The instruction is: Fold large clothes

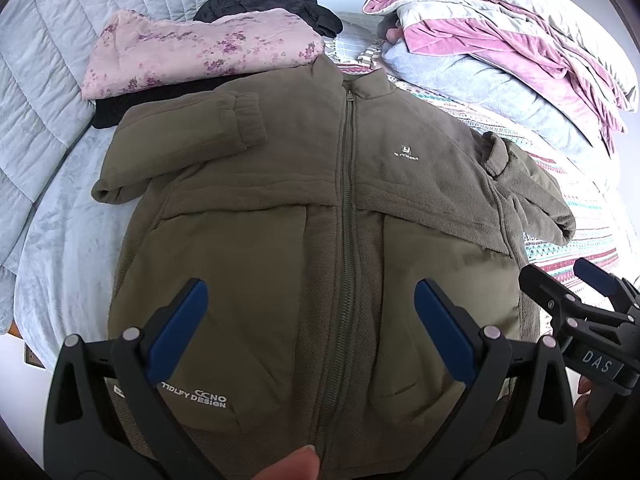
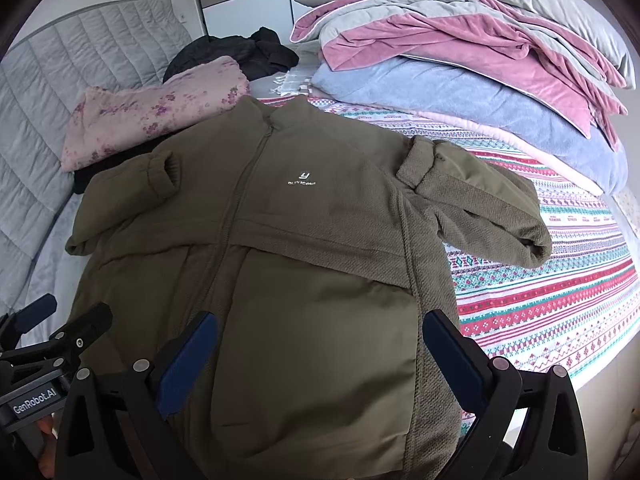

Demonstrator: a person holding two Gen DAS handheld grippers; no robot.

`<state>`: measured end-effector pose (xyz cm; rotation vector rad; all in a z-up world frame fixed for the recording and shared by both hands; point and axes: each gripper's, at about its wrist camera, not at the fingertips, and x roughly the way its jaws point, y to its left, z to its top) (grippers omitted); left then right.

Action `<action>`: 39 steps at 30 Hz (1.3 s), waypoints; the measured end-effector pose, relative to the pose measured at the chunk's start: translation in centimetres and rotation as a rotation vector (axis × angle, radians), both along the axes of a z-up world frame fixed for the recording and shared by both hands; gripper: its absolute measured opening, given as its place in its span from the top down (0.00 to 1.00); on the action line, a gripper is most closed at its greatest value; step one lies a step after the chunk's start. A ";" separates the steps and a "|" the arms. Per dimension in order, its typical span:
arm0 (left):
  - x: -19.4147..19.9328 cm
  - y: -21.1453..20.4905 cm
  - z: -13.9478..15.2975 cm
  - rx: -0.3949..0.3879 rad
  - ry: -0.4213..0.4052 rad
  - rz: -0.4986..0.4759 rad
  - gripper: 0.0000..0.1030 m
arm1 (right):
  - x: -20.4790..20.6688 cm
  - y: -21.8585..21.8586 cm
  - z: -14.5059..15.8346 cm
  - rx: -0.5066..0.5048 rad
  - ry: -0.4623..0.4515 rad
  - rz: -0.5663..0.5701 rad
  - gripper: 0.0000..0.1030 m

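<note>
Nearest my left camera is a fingertip [image 1: 294, 460] at the bottom edge, and just past it the left gripper [image 1: 311, 330] with its blue pads [image 1: 178, 330] spread wide, holding nothing, poised over the jacket's [image 1: 320, 208] hem. I can't tell whether the pads brush the cloth or hover just above it.

Going left to right: a quilted grey cover [image 1: 44, 80] on the bed's left side, a folded pink floral piece [image 1: 192, 52] on top of something black, and a black garment [image 1: 264, 2] behind it. Then the olive jacket, front up and zipped, collar away from me and hem toward me, so its long axis runs straight out from both grippers. Both sleeves are already folded in, the left cuff [image 1: 244, 120] on the chest, the right sleeve [image 2: 492, 216] doubled at the jacket's right edge. Farther right lie the patterned sheet [image 2: 560, 304] and stacked bedding [image 2: 460, 52].

The right gripper [image 2: 320, 356] is equally wide open and empty, over the hem's right half, beside the left one. Each arm sits nearest its own hem corner, so I judge the next move is pinching the hem at both sides and carrying it up toward the collar.
</note>
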<state>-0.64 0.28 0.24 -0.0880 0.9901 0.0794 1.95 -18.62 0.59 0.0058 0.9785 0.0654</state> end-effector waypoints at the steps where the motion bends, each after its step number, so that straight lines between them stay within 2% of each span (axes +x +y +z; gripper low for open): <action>1: 0.0 0.1 0.0 -0.005 -0.002 0.006 0.01 | 0.0 0.0 0.0 -0.001 0.000 -0.002 0.00; 6: 0.1 0.9 -0.3 -0.051 -0.009 0.022 0.01 | 0.3 -0.3 -0.3 -0.013 -0.001 -0.014 0.00; 11: -0.1 1.5 -0.4 -0.100 -0.068 0.037 0.01 | 0.6 -0.7 -0.6 -0.015 -0.005 -0.030 0.00; 16: 0.4 2.5 -0.6 -0.127 -0.037 -0.070 0.01 | 0.6 -1.7 -0.6 0.018 -0.067 0.000 0.00; 18: 0.7 4.2 -0.4 -0.147 -0.048 -0.081 0.01 | 0.7 -2.6 -1.0 0.050 -0.076 0.030 0.00; 20: 1.0 5.9 -0.4 -0.152 -0.055 -0.080 0.01 | 1.3 -3.7 -1.7 0.094 -0.028 0.049 0.00; 23: 1.6 9.0 -1.2 -0.139 -0.042 -0.079 0.01 | 1.9 -6.9 -2.6 0.161 0.005 0.028 0.00; 26: 1.9 12.4 -2.9 -0.135 -0.017 -0.085 0.01 | 2.2 -10.0 -3.2 0.169 0.008 -0.016 0.00; 27: 1.9 13.4 -3.7 -0.133 -0.003 -0.080 0.01 | 2.4 -11.2 -3.6 0.194 0.017 -0.029 0.00; 30: 2.0 17.2 -6.4 -0.155 0.044 -0.056 0.02 | 3.1 -14.7 -5.8 0.378 0.071 -0.060 0.00; 32: 1.9 19.7 -7.9 -0.173 0.022 -0.050 0.06 | 3.6 -16.5 -7.9 0.495 0.117 -0.074 0.01; 33: 1.8 20.9 -8.5 -0.192 -0.004 -0.063 0.06 | 3.8 -17.1 -8.8 0.524 0.127 -0.088 0.04; 35: 2.1 22.6 -9.8 -0.223 0.006 -0.058 0.10 | 4.0 -18.1 -10.8 0.575 0.163 -0.111 0.11; 37: 2.7 24.0 -11.4 -0.296 0.041 -0.061 0.16 | 4.0 -18.9 -12.4 0.621 0.195 -0.137 0.17; 39: 2.7 24.9 -13.5 -0.394 0.128 -0.044 0.23 | 3.7 -19.1 -13.9 0.660 0.233 -0.149 0.20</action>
